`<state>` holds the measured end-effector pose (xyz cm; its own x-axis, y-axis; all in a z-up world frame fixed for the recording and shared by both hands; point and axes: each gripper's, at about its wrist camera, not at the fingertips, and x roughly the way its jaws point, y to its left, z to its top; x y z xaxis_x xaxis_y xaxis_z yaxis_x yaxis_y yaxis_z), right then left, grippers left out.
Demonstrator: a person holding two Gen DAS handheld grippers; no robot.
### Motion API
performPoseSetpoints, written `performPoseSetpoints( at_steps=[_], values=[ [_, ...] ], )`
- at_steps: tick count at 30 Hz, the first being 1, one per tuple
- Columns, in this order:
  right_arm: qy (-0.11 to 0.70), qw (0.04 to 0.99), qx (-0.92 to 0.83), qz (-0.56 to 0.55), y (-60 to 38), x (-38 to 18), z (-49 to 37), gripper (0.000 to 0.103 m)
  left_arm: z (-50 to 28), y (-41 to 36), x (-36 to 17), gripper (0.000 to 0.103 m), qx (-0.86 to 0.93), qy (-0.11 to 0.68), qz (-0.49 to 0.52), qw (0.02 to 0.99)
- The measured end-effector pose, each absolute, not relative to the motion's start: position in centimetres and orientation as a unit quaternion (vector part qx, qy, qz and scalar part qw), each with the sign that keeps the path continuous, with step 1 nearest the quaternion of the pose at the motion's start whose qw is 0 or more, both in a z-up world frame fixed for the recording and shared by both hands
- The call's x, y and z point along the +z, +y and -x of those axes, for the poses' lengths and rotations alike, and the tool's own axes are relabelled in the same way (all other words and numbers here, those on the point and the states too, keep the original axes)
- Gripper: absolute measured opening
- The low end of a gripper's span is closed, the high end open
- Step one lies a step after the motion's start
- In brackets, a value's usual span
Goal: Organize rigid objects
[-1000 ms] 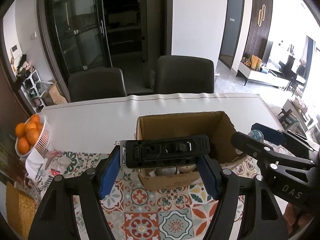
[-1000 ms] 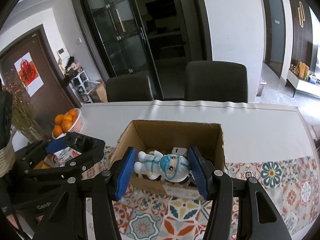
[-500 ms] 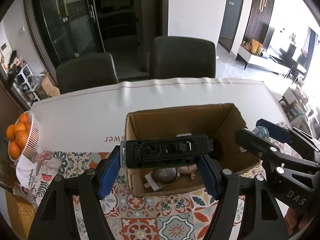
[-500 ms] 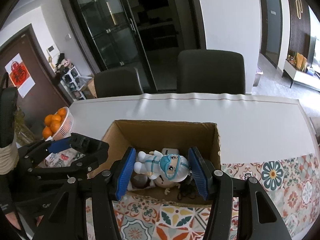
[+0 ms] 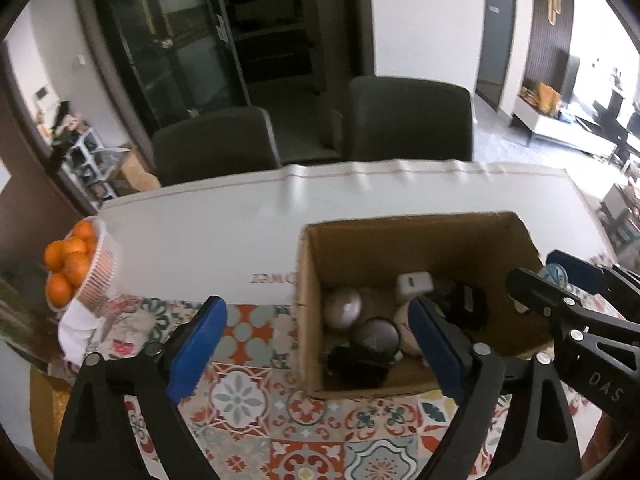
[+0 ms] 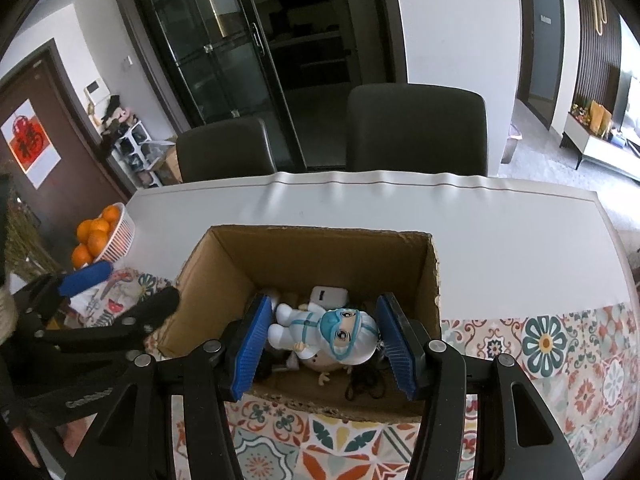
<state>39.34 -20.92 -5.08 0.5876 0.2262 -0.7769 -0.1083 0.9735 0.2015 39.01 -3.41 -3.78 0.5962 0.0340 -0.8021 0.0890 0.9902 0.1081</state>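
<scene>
Blue pads of the right tool (image 6: 326, 336) are clenched on a small doll (image 6: 320, 334) in a white suit and teal mask, which lies sideways between them, head toward the right pad. It hangs inside the mouth of the box (image 6: 316, 242), just above the clutter on the floor of the box: a white charger (image 6: 329, 296) behind it, dark cables and another doll-like shape below.

The left tool (image 5: 316, 344) is spread wide and grasps nothing; its right pad sits over the box's left half, its left pad out over the patterned cloth (image 5: 256, 392) on the surface (image 6: 500, 232). Seen from there, the box holds two round metal pieces, a dark bundle, the charger and a black item.

The step in hand appears to be dropping the doll. To do it well, the right tool would best sink a little lower so the doll lands without bouncing, aim for the bare cardboard near the front wall rather than on top of the cables, then part its pads fully and lift straight up, clear of the rim. The left tool, very near the box's left wall, ought to hold off so the two do not collide. Beyond, a basket of oranges (image 6: 100, 236) stands at the surface's left edge, well apart.
</scene>
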Motion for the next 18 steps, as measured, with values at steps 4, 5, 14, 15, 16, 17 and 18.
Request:
performPoseSetpoints(
  at_steps=[4,5,14,15,16,17,18],
  values=[
    [0.444,0.891,0.075,-0.060,-20.7,-4.7,-39.1,0.071,-38.1,-2.4,-2.8,0.096,0.008,0.431,-0.069,0.900],
    [0.443,0.892,0.071,-0.058,-20.6,-4.6,-38.9,0.072,-37.9,-2.2,-2.5,0.096,0.012,0.426,-0.069,0.902],
    [0.419,0.907,0.019,-0.028,-20.7,-1.6,-34.3,0.084,-33.5,-1.6,0.0,0.101,0.007,0.386,-0.061,0.921],
    [0.412,0.911,0.015,-0.023,-20.7,-1.1,-33.3,0.084,-32.9,-1.5,0.4,0.101,0.006,0.381,-0.062,0.923],
    [0.405,0.914,0.011,-0.021,-20.7,-0.6,-32.5,0.085,-32.3,-1.5,0.7,0.101,0.004,0.375,-0.061,0.925],
    [0.401,0.916,0.010,-0.019,-20.7,-0.3,-32.0,0.086,-31.6,-1.4,1.0,0.102,0.002,0.369,-0.058,0.928],
    [0.393,0.920,0.007,-0.016,-20.8,0.4,-30.9,0.087,-30.8,-1.4,1.4,0.103,-0.001,0.363,-0.057,0.930]
  ],
)
